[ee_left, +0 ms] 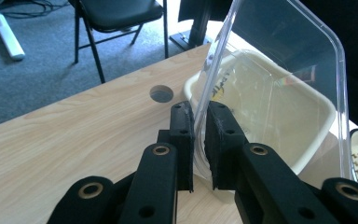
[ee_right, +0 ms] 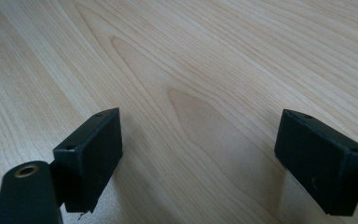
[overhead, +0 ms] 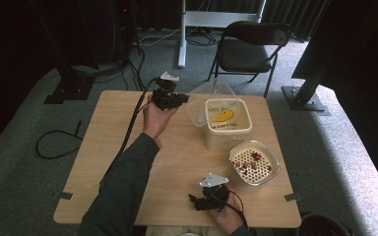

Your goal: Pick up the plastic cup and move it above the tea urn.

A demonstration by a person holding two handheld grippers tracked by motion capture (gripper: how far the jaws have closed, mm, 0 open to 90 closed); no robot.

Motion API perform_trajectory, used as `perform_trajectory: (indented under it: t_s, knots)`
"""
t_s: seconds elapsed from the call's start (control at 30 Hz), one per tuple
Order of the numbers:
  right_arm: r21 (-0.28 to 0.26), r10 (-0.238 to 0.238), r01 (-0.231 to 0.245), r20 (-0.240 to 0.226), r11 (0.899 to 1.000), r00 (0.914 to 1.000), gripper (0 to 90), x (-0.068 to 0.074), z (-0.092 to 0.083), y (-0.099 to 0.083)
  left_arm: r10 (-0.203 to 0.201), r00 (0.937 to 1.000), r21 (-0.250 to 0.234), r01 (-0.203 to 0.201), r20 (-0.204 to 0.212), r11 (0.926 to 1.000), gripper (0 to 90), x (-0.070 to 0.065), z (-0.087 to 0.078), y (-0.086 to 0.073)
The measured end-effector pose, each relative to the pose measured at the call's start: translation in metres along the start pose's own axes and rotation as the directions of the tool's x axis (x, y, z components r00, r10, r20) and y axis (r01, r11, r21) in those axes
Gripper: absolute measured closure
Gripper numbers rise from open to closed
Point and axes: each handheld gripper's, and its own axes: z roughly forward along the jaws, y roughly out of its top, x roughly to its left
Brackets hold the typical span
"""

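While the left gripper [overhead: 179, 98] is hovering over the far part of the tabletop [overhead: 113, 147], its 2 fingers [ee_left: 182, 135] are clamping the rim of a clear plastic lid [ee_left: 284, 60], which is standing tilted, nearly on edge, above and against the left side of the cream tub [overhead: 228, 123].

Item 1, clear plastic lid: gripped at its near edge, rising up and away from the fingers in the left gripper view.

Item 2, cream tub: sitting uncovered on the tabletop right of centre, bearing a yellow print on 1 inner wall; its contents are hard to make out, possibly none.

Item 3, perforated tray [overhead: 254, 162]: resting just in front of the tub, near the right edge, carrying scattered red pieces.

Item 4, right gripper [overhead: 195, 201]: lying low over the near edge of the tabletop, its 2 fingers [ee_right: 91, 154] standing wide apart with bare wood between them, gripping nothing.

Item 5, folding chair [overhead: 248, 46]: standing on the carpet beyond the tabletop.
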Motion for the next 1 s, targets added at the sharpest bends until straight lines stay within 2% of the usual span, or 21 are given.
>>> perform_trajectory:
  t_s: [0.17,0.23,0.3,0.37,0.5,0.57,0.7,0.87,0.93,1.0]
  knots:
    - [0.0,0.0,0.0,0.0,1.0,1.0,14.4,0.0,0.0,0.0,-0.018,0.9987,0.007,0.018,0.047,0.9998,78.8,0.001,0.01,-0.001]
    - [0.0,0.0,0.0,0.0,1.0,1.0,14.4,0.0,0.0,0.0,-0.023,0.9971,-0.005,0.024,0.073,0.9997,70.2,0.001,0.012,-0.002]
    - [0.0,-0.001,0.001,0.0,1.0,1.0,14.4,0.0,0.0,0.0,-0.012,0.9959,-0.027,0.014,0.09,0.9995,61.0,-0.002,0.012,-0.002]
    - [0.0,0.0,0.0,0.0,1.0,1.0,14.4,0.0,0.0,0.0,-0.01,0.9937,-0.036,0.014,0.111,0.9993,56.7,-0.003,0.013,-0.001]
    - [0.0,-0.001,0.001,0.0,1.0,1.0,14.4,0.0,0.0,0.0,-0.017,0.9886,-0.031,0.022,0.149,0.9993,56.2,-0.005,0.02,-0.001]
    - [0.0,-0.001,0.001,0.001,1.0,1.0,14.4,0.0,0.0,0.0,-0.01,0.9903,-0.03,0.015,0.139,0.9994,59.9,-0.007,0.023,-0.002]
    - [0.001,0.0,0.0,0.001,1.0,1.0,14.4,0.0,0.0,0.0,0.003,0.992,-0.048,0.003,0.127,0.9989,60.8,-0.01,0.025,-0.002]
    - [0.001,0.0,0.0,0.001,1.0,1.0,14.4,0.0,0.0,0.0,0.021,0.9878,-0.072,-0.01,0.154,0.9973,63.5,-0.009,0.023,-0.002]
    - [0.001,0.0,0.0,0.001,1.0,1.0,14.4,0.0,0.0,0.0,0.018,0.9879,-0.077,-0.006,0.154,0.997,60.6,-0.007,0.023,-0.002]
    - [0.001,0.0,0.0,-0.001,1.0,1.0,14.4,0.0,0.0,0.0,0.009,0.9898,-0.087,0.003,0.142,0.9962,49.8,-0.007,0.022,-0.002]
